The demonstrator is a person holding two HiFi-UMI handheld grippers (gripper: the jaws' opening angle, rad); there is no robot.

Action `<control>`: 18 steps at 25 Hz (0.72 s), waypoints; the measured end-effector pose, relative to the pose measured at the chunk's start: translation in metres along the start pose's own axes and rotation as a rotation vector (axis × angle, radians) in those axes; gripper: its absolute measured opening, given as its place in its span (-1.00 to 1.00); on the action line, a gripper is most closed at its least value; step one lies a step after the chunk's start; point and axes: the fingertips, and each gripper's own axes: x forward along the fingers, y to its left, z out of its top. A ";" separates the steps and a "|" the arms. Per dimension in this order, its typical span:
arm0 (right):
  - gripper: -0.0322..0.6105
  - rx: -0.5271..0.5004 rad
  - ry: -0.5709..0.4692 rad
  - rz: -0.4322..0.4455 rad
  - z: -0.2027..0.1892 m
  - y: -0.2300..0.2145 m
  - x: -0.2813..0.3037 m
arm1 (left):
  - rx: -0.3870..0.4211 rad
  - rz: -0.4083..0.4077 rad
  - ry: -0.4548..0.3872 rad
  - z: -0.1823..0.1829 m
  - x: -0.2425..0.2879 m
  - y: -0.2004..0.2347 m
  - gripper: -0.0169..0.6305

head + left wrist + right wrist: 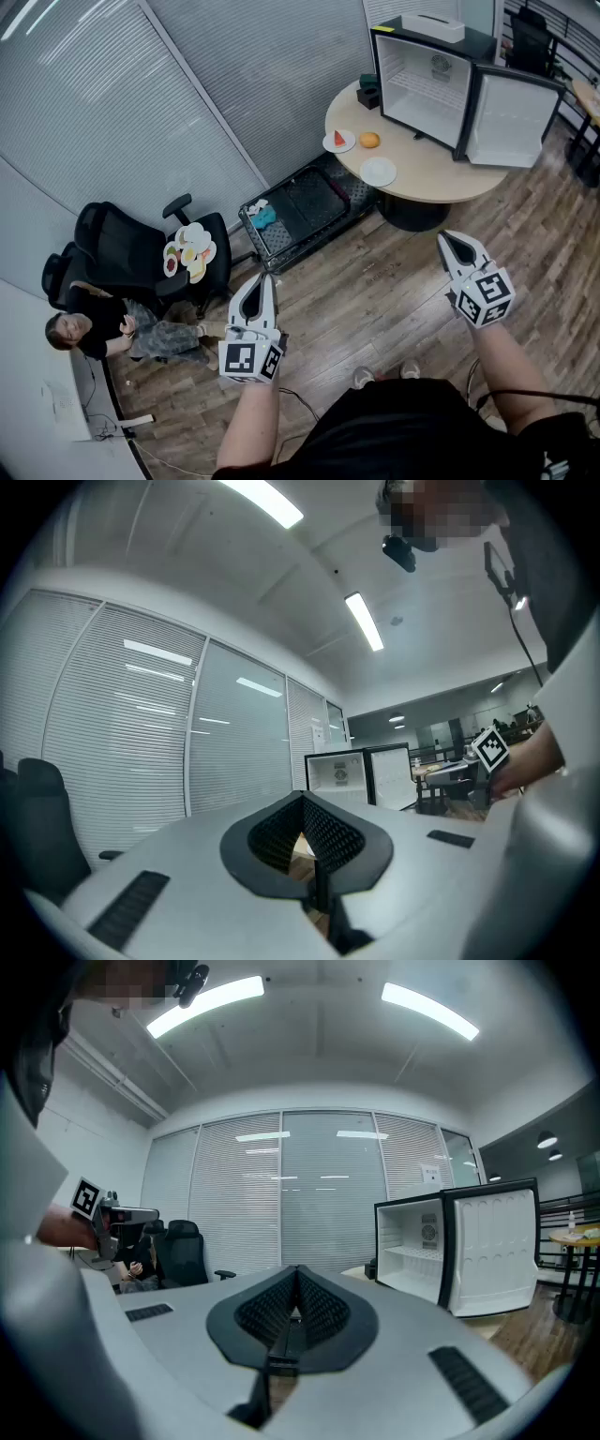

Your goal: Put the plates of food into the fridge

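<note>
An open mini fridge (427, 80) stands on a round wooden table (441, 173), its door (514, 120) swung to the right and its shelves bare. On the table lie a plate with a red slice (339, 141), an orange food item (369, 140) and a bare white plate (378, 172). Several plates of food (190, 251) are piled on a black office chair (202, 267). My left gripper (263, 281) is shut and holds nothing, level over the floor near that chair. Further right, my right gripper (454, 242) is also shut and holds nothing. Both gripper views show the fridge (342, 775) (422, 1251) far ahead.
A person (103, 333) sits on the floor at the left beside a second black chair (98, 244). A low black cart (305, 211) with a blue cloth stands between chair and table. Slatted glass walls run behind. Cables lie on the wooden floor near my feet.
</note>
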 end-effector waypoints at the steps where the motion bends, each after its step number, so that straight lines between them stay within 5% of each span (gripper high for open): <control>1: -0.89 -0.003 0.002 -0.001 0.000 0.003 0.004 | -0.001 -0.002 -0.005 0.003 0.002 0.004 -0.94; 18: -0.89 0.073 0.042 -0.043 -0.011 0.022 0.067 | -0.043 -0.049 -0.034 0.001 0.030 0.071 -0.94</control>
